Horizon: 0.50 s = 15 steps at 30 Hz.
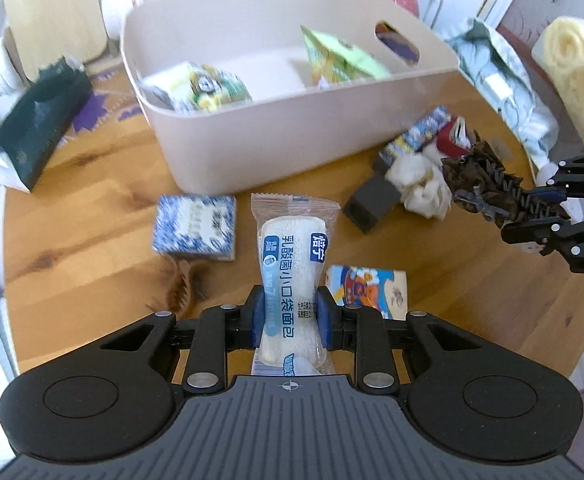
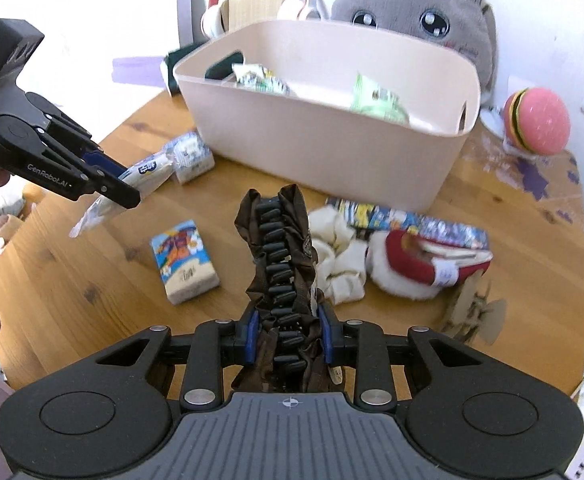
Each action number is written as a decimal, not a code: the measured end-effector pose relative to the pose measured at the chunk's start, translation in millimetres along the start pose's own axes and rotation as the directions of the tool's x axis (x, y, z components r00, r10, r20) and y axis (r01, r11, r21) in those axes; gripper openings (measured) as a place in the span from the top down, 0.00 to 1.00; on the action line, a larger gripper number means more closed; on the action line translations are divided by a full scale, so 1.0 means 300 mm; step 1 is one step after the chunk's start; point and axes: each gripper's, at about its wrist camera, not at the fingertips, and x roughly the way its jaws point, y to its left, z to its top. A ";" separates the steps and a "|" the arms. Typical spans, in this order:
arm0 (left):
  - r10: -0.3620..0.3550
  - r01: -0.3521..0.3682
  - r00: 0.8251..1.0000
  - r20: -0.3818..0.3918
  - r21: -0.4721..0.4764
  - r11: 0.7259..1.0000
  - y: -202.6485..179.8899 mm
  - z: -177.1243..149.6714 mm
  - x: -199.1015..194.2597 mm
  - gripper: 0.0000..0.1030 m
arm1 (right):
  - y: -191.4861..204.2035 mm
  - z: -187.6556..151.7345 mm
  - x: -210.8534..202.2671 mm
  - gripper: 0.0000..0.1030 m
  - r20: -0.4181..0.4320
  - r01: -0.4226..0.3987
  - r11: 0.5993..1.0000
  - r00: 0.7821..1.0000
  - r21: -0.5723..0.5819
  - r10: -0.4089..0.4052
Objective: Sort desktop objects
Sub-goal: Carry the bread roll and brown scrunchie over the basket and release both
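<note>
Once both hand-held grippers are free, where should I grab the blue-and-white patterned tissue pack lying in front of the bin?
Probably take the blue-and-white tissue pack across its two short sides, coming straight down from above. It lies flat on the table, its broad face up, with bare wood on its left; the beige bin stands close behind, so a low approach from there looks blocked.

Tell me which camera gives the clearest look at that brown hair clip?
The right wrist view: the brown hair clip fills the centre, teeth visible, clamped in the right gripper. The left wrist view catches it only small, at the right edge.
</note>
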 end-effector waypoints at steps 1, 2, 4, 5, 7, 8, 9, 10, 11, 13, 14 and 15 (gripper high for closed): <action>0.002 -0.002 1.000 0.010 0.000 1.000 0.002 0.007 -0.012 0.74 | -0.002 0.009 -0.008 0.73 0.006 0.004 1.000 1.000 -0.003 -0.004; 0.002 -0.002 1.000 0.020 0.000 1.000 0.004 0.014 -0.028 0.74 | -0.003 0.018 -0.016 0.73 0.013 0.007 1.000 1.000 -0.007 -0.007; 0.004 -0.004 0.999 0.043 0.003 1.000 0.005 0.031 -0.059 0.74 | -0.008 0.034 -0.035 0.73 0.032 0.015 1.000 0.999 -0.013 -0.014; 0.006 -0.006 0.998 0.055 0.003 1.000 0.005 0.038 -0.073 0.74 | -0.011 0.043 -0.046 0.73 0.041 0.018 1.000 0.999 -0.014 -0.017; 0.009 -0.010 0.996 0.083 0.002 1.000 0.011 0.056 -0.106 0.74 | -0.022 0.064 -0.076 0.73 0.062 0.026 1.000 0.998 -0.015 -0.025; 0.010 -0.010 0.995 0.096 0.000 1.000 0.017 0.067 -0.118 0.74 | -0.027 0.074 -0.088 0.73 0.072 0.032 0.999 0.997 -0.016 -0.031; 0.010 -0.010 0.994 0.111 -0.002 1.000 0.022 0.079 -0.134 0.74 | -0.032 0.086 -0.099 0.73 0.084 0.038 0.999 0.996 -0.017 -0.037; 0.010 -0.009 0.992 0.125 -0.004 1.000 0.026 0.090 -0.149 0.74 | -0.038 0.098 -0.109 0.73 0.094 0.043 0.999 0.995 -0.016 -0.042; 0.010 -0.010 0.990 0.137 -0.006 1.000 0.032 0.101 -0.163 0.74 | -0.043 0.111 -0.121 0.73 0.104 0.047 0.999 0.994 -0.015 -0.046; 0.012 -0.011 0.986 0.165 -0.008 1.000 0.040 0.126 -0.190 0.74 | -0.051 0.133 -0.132 0.73 0.123 0.059 0.998 0.991 -0.013 -0.057; 0.012 -0.011 0.984 0.178 -0.011 1.000 0.045 0.137 -0.203 0.74 | -0.056 0.145 -0.137 0.73 0.130 0.062 0.998 0.990 -0.013 -0.060; 0.012 -0.008 0.981 0.193 -0.018 1.000 0.053 0.150 -0.217 0.74 | -0.060 0.156 -0.143 0.73 0.140 0.066 0.998 0.988 -0.014 -0.064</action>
